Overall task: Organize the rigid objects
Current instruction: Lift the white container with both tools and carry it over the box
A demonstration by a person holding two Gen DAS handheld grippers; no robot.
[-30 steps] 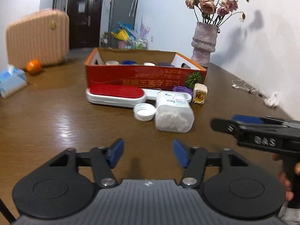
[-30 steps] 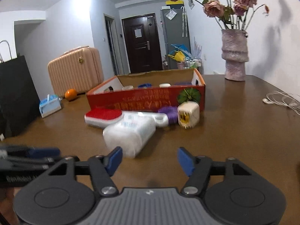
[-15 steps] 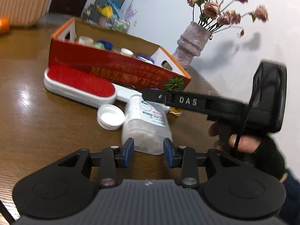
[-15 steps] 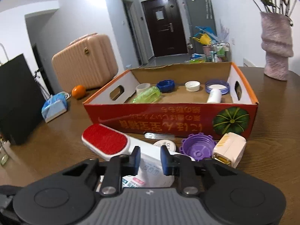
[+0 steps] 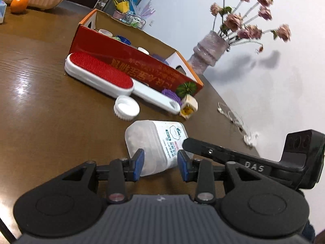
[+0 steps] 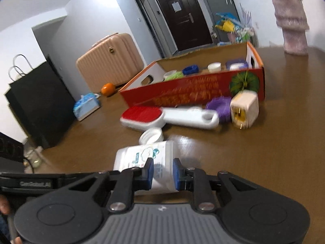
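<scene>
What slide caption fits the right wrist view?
Both grippers grasp the cotton swab jar in front of the red box.

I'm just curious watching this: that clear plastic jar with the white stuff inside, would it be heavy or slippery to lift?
The jar probably lifts easily: its white filling looks fluffy, so likely light for its size. Its smooth plastic walls may be a bit slippery, though both the left gripper and right gripper seem to hold it. With the white cap off, contents might spill if tipped.

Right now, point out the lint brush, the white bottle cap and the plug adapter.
lint brush (image 5: 101, 72), left wrist view, red pad.
white bottle cap (image 5: 126, 107), left wrist view, inside.
plug adapter (image 6: 244, 108), right wrist view, front face.
</scene>
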